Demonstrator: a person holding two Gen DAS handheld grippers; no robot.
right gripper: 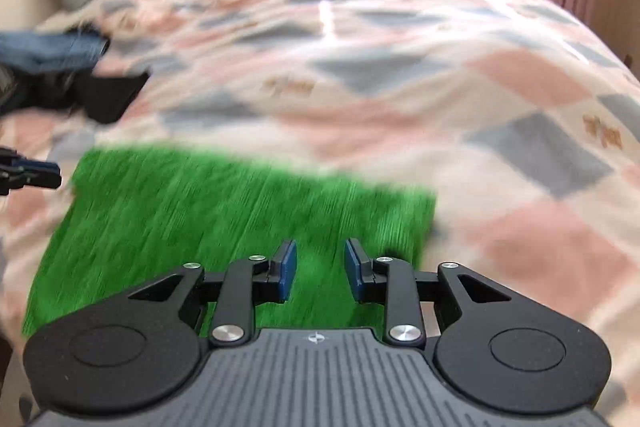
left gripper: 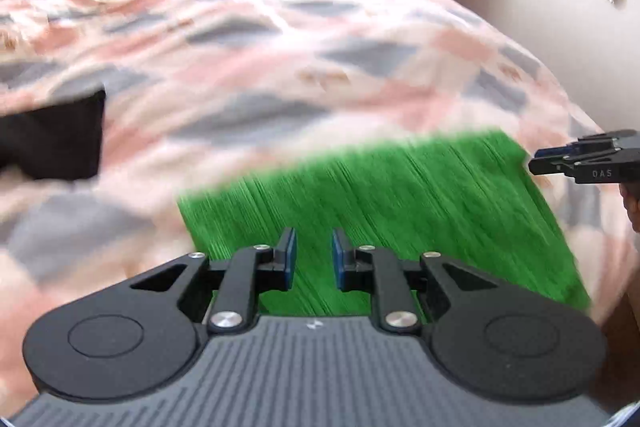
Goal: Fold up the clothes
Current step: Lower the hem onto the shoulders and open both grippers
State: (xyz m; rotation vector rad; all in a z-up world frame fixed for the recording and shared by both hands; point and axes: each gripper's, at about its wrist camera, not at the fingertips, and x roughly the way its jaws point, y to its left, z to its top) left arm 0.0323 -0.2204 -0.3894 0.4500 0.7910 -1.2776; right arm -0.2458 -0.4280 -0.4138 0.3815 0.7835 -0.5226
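Green garment [left gripper: 380, 211] lies flat on the bed [left gripper: 280, 67] (neat rectangle, folded or mid-fold); left hand-held gripper [left gripper: 314, 259] and right hand-held gripper [right gripper: 320, 269] hover over it, fingers apart, empty.

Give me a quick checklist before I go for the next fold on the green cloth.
1. Left tool open, nothing held: ok.
2. Right tool open, nothing held: ok.
3. Green cloth lying flat on the bedspread: ok.
4. Dark clothes apart from the green cloth: ok.
5. Cloth edges sharp enough to aim at: not ok, both views are blurred.
6. Near edge of the cloth: cannot tell, hidden behind the tools.
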